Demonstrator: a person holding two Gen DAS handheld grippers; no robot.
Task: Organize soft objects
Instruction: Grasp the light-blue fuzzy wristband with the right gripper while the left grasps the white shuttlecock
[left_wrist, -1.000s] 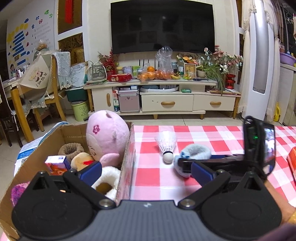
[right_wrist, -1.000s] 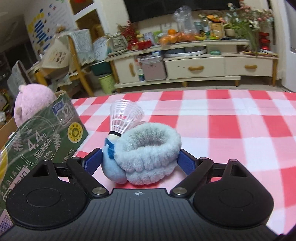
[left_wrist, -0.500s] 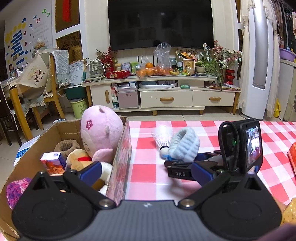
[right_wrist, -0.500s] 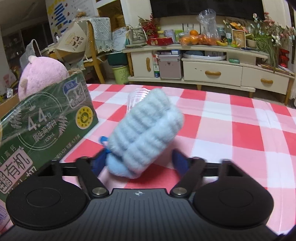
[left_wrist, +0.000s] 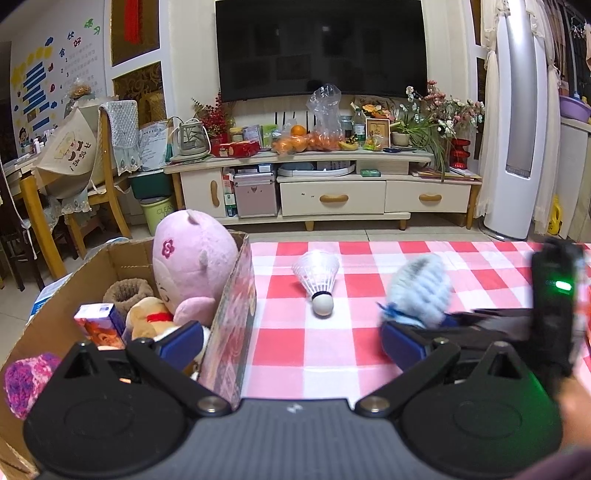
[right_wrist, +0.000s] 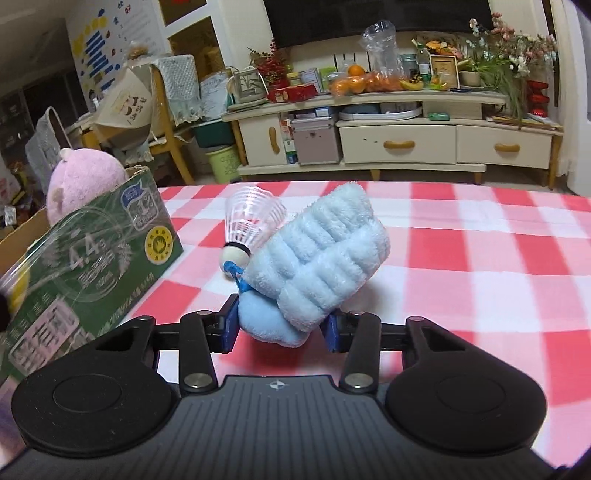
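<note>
A light blue fluffy band (right_wrist: 317, 258) stands tilted up off the red-checked tablecloth (right_wrist: 480, 240) between the pads of my right gripper (right_wrist: 280, 326). Its jaws are closing and squeeze the band's lower end. In the left wrist view the band (left_wrist: 421, 291) and right gripper (left_wrist: 436, 325) are blurred at the right. A cardboard box (left_wrist: 232, 295) at the left holds a pink plush (left_wrist: 192, 258), a tan plush, a brown knit piece and a small carton. My left gripper (left_wrist: 291, 341) is open with nothing held, one finger over the box and one over the cloth.
A white shuttlecock (left_wrist: 319, 280) lies on the cloth between box and band; it stands just behind the band (right_wrist: 251, 221). The box's green printed side (right_wrist: 92, 258) is at the left. Beyond the table's far edge are a TV cabinet (left_wrist: 332, 195) and chairs.
The right jaws went from wide around the flat-lying band to pressing on it, and the band tipped up on end. The right gripper shifted right, away from the shuttlecock. The left gripper held still.
</note>
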